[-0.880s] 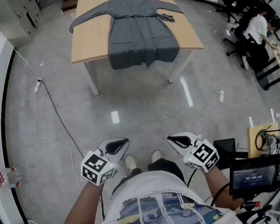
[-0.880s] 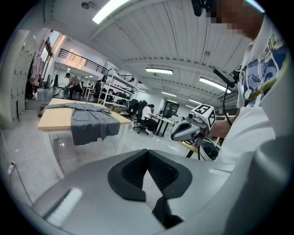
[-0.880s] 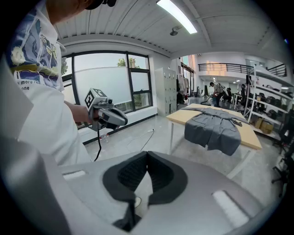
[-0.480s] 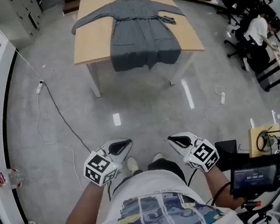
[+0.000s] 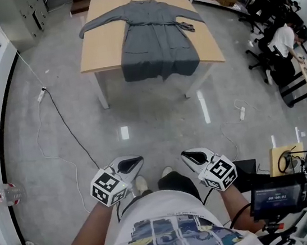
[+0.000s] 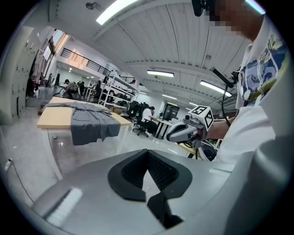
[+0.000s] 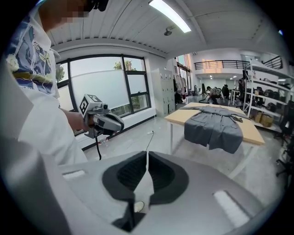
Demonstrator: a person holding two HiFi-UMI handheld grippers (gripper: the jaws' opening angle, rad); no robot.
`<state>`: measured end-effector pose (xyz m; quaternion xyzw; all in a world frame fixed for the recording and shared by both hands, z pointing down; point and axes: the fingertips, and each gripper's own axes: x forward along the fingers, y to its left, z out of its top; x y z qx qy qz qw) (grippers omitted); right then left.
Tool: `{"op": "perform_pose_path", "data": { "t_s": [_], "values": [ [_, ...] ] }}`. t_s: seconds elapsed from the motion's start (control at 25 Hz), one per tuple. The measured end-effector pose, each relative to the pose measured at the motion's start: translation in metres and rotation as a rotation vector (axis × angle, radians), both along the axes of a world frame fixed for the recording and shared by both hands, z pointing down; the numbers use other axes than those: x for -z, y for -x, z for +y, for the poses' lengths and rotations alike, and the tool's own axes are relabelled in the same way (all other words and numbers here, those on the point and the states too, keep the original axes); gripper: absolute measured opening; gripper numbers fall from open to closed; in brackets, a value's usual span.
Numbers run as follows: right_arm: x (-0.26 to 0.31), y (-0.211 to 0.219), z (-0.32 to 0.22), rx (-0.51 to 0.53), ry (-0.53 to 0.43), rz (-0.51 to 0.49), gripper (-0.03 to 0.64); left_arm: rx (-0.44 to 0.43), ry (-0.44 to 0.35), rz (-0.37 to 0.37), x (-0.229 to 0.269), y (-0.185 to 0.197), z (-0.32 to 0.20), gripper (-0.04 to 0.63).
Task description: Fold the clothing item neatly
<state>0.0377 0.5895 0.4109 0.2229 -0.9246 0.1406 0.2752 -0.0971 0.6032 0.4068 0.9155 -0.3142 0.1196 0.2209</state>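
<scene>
On table (image 5: 97, 47): garment (image 5: 157, 45), hem hanging over near edge | on floor left of table: cable (image 5: 56, 118) | well before table, side by side: left gripper (image 5: 138, 159), right gripper (image 5: 185, 155) | right of right gripper: monitor (image 5: 273, 199)

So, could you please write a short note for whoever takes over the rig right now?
Left gripper: shut, empty, held low and well short of the table.
Right gripper: shut, empty, level with the left one.
Grey robe: lies spread out and unfolded on the wooden table, with its sleeves out to both sides and its hem hanging over the near edge.
Done: nothing yet, no fold made.
Left: walk up to the table, then fold the robe, probably sleeves in first.
</scene>
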Motion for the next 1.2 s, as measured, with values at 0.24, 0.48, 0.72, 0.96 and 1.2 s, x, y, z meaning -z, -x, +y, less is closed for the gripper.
{"op": "perform_pose_path", "data": {
  "t_s": [0.24,0.48,0.72,0.96,1.2],
  "values": [
    [-0.005,-0.013,-0.032,-0.022,-0.011,-0.023,0.018,0.003,0.028,-0.012,-0.009,-0.01,-0.027,0.007],
    [-0.009,-0.03,-0.1,-0.038,-0.024,-0.061,0.026,0.038,0.028,-0.076,-0.01,-0.02,-0.087,0.008],
    [0.003,-0.061,-0.184,-0.039,-0.068,-0.085,0.039,0.072,-0.022,-0.134,0.013,-0.046,-0.172,0.008],
    [0.007,-0.103,-0.249,-0.045,-0.098,-0.098,0.044,0.077,-0.064,-0.155,0.03,-0.084,-0.234,0.008],
    [-0.007,-0.124,-0.29,-0.066,-0.082,-0.109,0.044,0.052,-0.072,-0.161,0.028,-0.111,-0.276,0.008]
  ]
}}
